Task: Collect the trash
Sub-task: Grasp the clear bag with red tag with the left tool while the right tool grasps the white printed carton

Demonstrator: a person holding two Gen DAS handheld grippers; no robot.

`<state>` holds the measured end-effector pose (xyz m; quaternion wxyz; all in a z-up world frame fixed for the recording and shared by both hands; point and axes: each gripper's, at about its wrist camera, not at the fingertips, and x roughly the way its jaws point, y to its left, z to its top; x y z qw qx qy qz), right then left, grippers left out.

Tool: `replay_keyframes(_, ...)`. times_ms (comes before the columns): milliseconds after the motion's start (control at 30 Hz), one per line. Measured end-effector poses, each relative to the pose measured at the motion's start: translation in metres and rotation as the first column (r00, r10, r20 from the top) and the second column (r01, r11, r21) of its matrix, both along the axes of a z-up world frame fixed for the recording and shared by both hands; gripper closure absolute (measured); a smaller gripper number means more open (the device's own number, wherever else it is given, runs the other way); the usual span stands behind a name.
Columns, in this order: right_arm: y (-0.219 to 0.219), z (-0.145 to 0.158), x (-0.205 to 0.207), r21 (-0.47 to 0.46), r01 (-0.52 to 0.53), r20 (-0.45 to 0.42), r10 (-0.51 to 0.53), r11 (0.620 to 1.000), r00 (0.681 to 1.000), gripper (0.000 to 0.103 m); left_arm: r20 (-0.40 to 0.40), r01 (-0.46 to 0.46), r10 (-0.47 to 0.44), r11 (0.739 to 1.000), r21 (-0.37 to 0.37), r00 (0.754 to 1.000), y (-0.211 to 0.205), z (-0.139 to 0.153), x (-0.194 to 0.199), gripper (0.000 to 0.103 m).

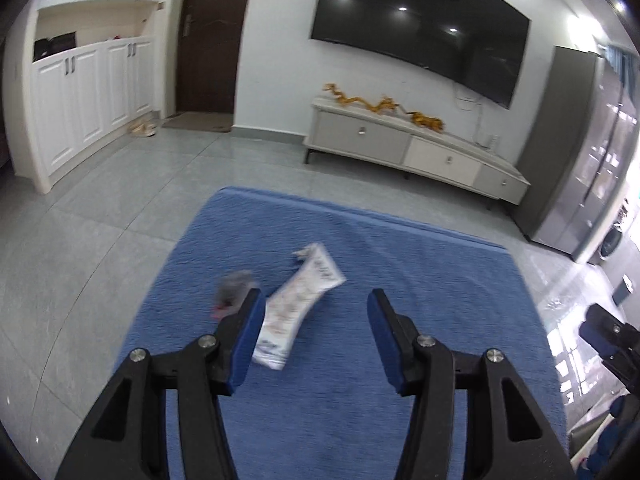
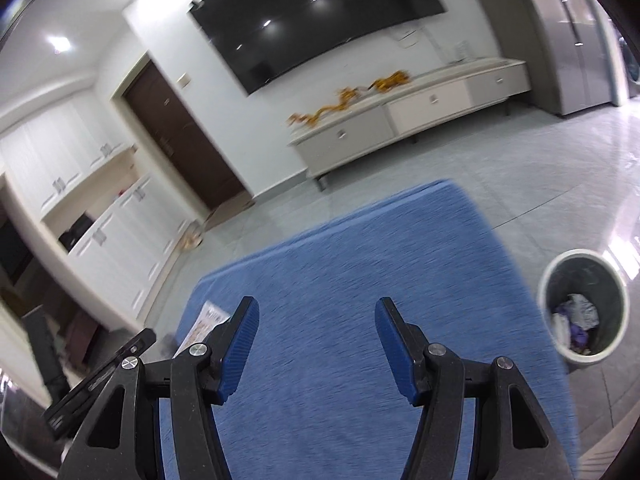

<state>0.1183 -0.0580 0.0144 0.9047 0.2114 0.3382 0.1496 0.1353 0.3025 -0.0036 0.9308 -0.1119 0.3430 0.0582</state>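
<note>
A white printed wrapper [image 1: 298, 300] lies flat on the blue cloth [image 1: 360, 248], with a small crumpled grey scrap [image 1: 234, 290] just left of it. My left gripper [image 1: 316, 300] hangs above the cloth, open and empty; the wrapper sits by its left finger [image 1: 250, 332], under it. In the right wrist view my right gripper [image 2: 316, 308] is open and empty over bare blue cloth [image 2: 360, 260]. The wrapper [image 2: 208, 322] peeks out behind its left finger. A round grey bin [image 2: 582, 304] with trash inside stands on the floor at the right.
Grey tiled floor [image 1: 120, 208] surrounds the cloth. A low TV cabinet [image 1: 416, 148] with a gold ornament stands against the far wall under a large television [image 1: 420, 28]. White cupboards [image 1: 80, 92] and a dark door are at the left; a grey fridge [image 1: 580, 152] at the right.
</note>
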Motion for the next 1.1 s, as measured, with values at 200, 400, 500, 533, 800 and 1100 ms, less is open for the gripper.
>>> replay_keyframes(200,0.055,-0.017,0.019,0.007,-0.128,-0.061,0.128,0.992,0.990,0.044,-0.064,-0.025,0.023,0.999,-0.027,0.998,0.042,-0.038,0.025,0.052)
replay_keyframes(400,0.112,-0.034,0.043,0.052,-0.266,-0.128,0.271,0.963,0.954,0.044,-0.085,-0.025,0.015,0.992,-0.120,0.996,0.062,-0.058,0.048,0.055)
replay_keyframes(500,0.144,-0.043,0.053,0.121,-0.331,-0.165,0.347,0.936,0.923,0.044,-0.078,-0.010,-0.005,0.980,-0.198,0.997,0.075,-0.066,0.051,0.062)
replay_keyframes(533,0.153,-0.046,0.054,0.138,-0.342,-0.173,0.362,0.930,0.916,0.043,-0.075,-0.008,-0.009,0.976,-0.216,0.997,0.078,-0.067,0.052,0.065)
replay_keyframes(800,0.198,-0.069,0.085,0.249,-0.354,-0.239,0.411,0.902,0.880,0.038,-0.036,0.054,-0.076,0.906,-0.419,0.996,0.099,-0.081,0.053,0.085)
replay_keyframes(1100,0.211,-0.096,0.116,0.277,-0.288,-0.339,0.374,0.917,0.863,0.038,-0.024,0.069,-0.089,0.886,-0.459,0.996,0.103,-0.091,0.051,0.098)
